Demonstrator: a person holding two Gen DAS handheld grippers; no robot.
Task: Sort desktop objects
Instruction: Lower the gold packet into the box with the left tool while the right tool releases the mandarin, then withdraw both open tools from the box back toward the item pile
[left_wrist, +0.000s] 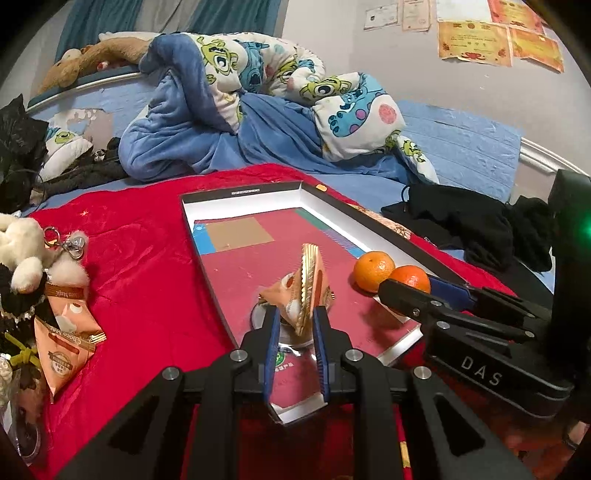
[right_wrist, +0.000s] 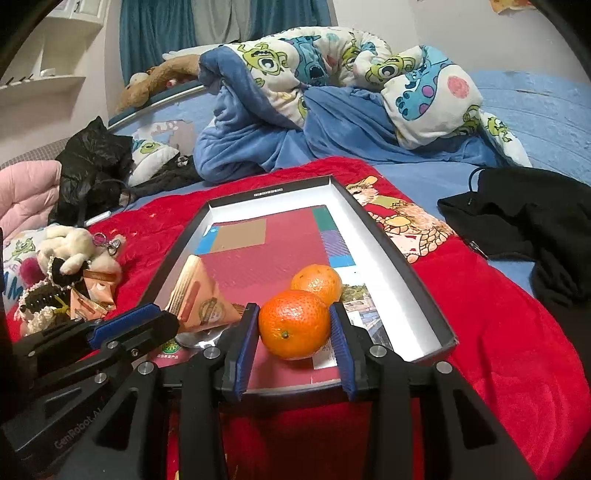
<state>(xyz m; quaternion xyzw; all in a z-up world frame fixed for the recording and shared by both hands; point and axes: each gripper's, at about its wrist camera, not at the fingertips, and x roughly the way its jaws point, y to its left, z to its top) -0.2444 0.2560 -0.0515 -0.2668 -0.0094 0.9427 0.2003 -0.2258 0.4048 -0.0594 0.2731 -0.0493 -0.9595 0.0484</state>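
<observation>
A shallow black box tray (left_wrist: 243, 192) (right_wrist: 417, 266) with a red floor lies on the red cloth. My left gripper (left_wrist: 295, 325) is shut on an orange snack packet (left_wrist: 308, 288) and holds it over the tray's near end; the packet also shows in the right wrist view (right_wrist: 201, 301). My right gripper (right_wrist: 293, 325) stands around the nearer mandarin (right_wrist: 293, 323) inside the tray, pads at its sides. A second mandarin (right_wrist: 317, 282) lies just behind it. Both mandarins (left_wrist: 373, 269) show at the tray's right in the left wrist view, with my right gripper (left_wrist: 413, 291) by them.
More orange snack packets (left_wrist: 62, 339), a white plush keychain (left_wrist: 26, 251) and black hair items lie on the red cloth (left_wrist: 140, 266) left of the tray. Black clothing (right_wrist: 524, 229) lies to the right. A rumpled blue blanket (right_wrist: 295, 110) fills the bed behind.
</observation>
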